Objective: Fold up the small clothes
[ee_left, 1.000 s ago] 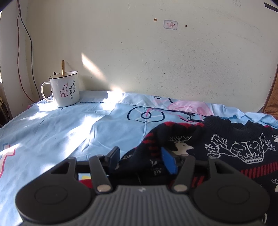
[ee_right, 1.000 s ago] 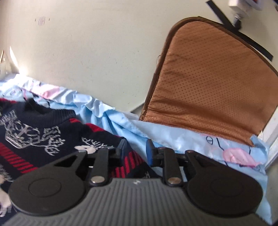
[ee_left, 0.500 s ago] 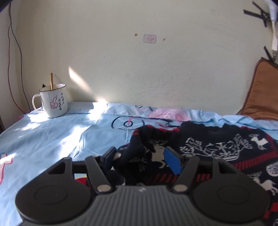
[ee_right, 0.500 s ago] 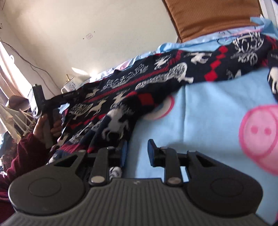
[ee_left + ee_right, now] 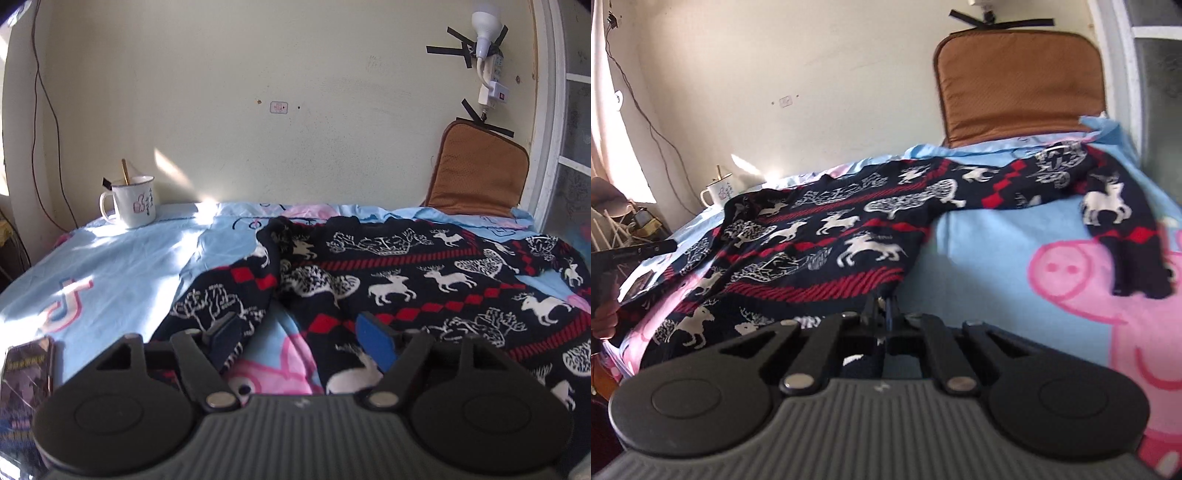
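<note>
A bed covered by a light blue sheet [image 5: 122, 266] printed with pink cartoon pigs, seen from two hand-held tongs; a dark navy sweater [image 5: 406, 280] patterned with white reindeer, white trees and red bands lies spread across it.

Left wrist view, left to right: at the far left edge beside the left gripper [image 5: 301, 339], a dark phone-like slab [image 5: 27, 373] lies on the sheet; farther ahead and to the left, a white enamel mug [image 5: 133, 205] with a stick in it stands near the wall; the left gripper's jaws are opening, wide apart, with nothing pinched; bare sheet and a pink pig print lie between them; a sleeve of the sweater runs just under the left finger, and the sweater's body lies under the blue-padded right finger and stretches away to the right; ahead at far right, a brown cushion [image 5: 478, 173] leans on the wall.

Right wrist view, left to right: a hand [image 5: 604, 317] grips the other tool at the far left edge; the sweater [image 5: 831, 236] spreads ahead and to the left; the right gripper [image 5: 882, 312] has its jaws pressed together on the sweater's hem, the edge lifted slightly; a sleeve trails off to the right over a pink pig print.
</note>
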### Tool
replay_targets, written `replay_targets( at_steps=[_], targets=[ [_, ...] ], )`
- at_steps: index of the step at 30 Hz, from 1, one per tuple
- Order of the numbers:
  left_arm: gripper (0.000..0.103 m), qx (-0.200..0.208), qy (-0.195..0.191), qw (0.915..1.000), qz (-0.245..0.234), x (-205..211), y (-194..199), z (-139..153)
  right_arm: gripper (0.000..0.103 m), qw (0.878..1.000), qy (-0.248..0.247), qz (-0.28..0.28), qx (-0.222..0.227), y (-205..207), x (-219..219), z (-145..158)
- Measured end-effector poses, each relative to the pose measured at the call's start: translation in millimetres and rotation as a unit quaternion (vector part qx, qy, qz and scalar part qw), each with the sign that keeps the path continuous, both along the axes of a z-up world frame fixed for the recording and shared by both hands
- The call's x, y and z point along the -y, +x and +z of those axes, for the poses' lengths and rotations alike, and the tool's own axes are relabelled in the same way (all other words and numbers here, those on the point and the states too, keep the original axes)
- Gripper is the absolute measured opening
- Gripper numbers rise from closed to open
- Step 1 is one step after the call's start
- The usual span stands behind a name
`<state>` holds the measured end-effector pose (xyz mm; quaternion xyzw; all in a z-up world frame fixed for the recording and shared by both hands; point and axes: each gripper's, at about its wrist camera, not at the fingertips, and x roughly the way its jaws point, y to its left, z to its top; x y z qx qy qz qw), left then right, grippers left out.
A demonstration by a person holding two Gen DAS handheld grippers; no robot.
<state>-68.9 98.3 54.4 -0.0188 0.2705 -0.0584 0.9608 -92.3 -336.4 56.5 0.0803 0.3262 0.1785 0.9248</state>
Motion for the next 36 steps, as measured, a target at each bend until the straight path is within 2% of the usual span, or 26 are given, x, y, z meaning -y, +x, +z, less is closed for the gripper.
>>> replay_targets(
  at_steps=[2, 5, 6, 7, 9, 13, 15, 18, 21, 24, 25, 26, 27, 28, 30, 33, 36],
  targets=[
    [0.071, -0.014, -0.015, 0.9998, -0.005, -0.3, -12.3, -5.6, 0.005, 0.999, 0.001, -0.021, -0.024, -3.7, 10.1, -10.4],
    [0.071, -0.029, -0.008, 0.9994, -0.014, 4.6, -23.4, -14.2, 0.003, 0.997, -0.026, -0.038, -0.055, -5.1, 12.9, -27.3],
    [0.071, -0.031, 0.000, 0.9994, -0.016, 5.9, -25.7, -16.0, 0.003, 0.997, -0.018, -0.045, -0.052, -4.2, 14.8, -27.6],
    [0.071, -0.032, 0.010, 0.9993, -0.015, 6.5, -27.9, -17.5, 0.008, 0.997, -0.001, -0.053, -0.049, -2.2, 17.7, -25.5],
    [0.071, -0.027, 0.022, 0.9994, -0.004, 3.9, -32.4, -15.5, 0.008, 0.998, 0.032, -0.048, -0.035, 2.3, 18.2, -17.4],
    [0.071, -0.005, 0.031, 0.9986, 0.043, -20.2, -44.1, -4.0, 0.008, 0.999, 0.045, 0.013, 0.012, 12.8, -13.6, 4.7],
    [0.071, -0.002, 0.038, 0.9961, 0.080, -38.1, -47.2, -1.7, 0.009, 0.997, 0.051, 0.049, 0.012, 25.1, -37.6, 6.4],
    [0.071, -0.004, 0.072, 0.9904, 0.118, -53.5, -49.7, -6.1, 0.009, 0.993, 0.060, 0.107, 0.001, 45.6, -79.0, 2.5],
    [0.071, -0.010, 0.109, 0.9880, 0.109, -51.4, -48.4, -15.3, 0.009, 0.986, 0.069, 0.151, -0.010, 61.6, -118.0, -3.7],
    [0.070, -0.022, 0.165, 0.9821, 0.088, -37.4, -37.7, -31.2, 0.009, 0.980, 0.076, 0.184, -0.027, 83.4, -148.6, -7.9],
    [0.063, -0.029, 0.185, 0.9785, 0.086, -33.3, -31.5, -37.9, 0.009, 0.977, 0.081, 0.195, -0.035, 92.9, -157.9, -7.4],
    [0.048, -0.038, 0.198, 0.9754, 0.089, -31.7, -25.4, -42.9, 0.009, 0.974, 0.086, 0.207, -0.043, 103.0, -167.1, -5.9],
    [0.038, -0.054, 0.208, 0.9725, 0.091, -32.8, -18.0, -48.6, 0.009, 0.971, 0.089, 0.215, -0.048, 112.6, -175.3, -4.6],
    [0.021, -0.067, 0.209, 0.9712, 0.093, -35.5, -11.9, -51.9, 0.009, 0.969, 0.090, 0.223, -0.053, 122.4, -184.1, -2.7],
    [0.014, -0.066, 0.194, 0.9738, 0.099, -47.3, -6.1, -48.6, 0.009, 0.967, 0.089, 0.231, -0.057, 138.7, -201.7, 0.6],
    [0.011, -0.043, 0.151, 0.9744, 0.162, -85.6, 1.0, -21.0, 0.009, 0.964, 0.095, 0.241, -0.064, 157.3, -218.7, -1.2],
    [0.011, -0.025, 0.040, 0.9713, 0.233, -144.2, 3.8, 18.8, 0.009, 0.963, 0.100, 0.237, -0.079, 181.1, -236.8, -12.3]
  ],
)
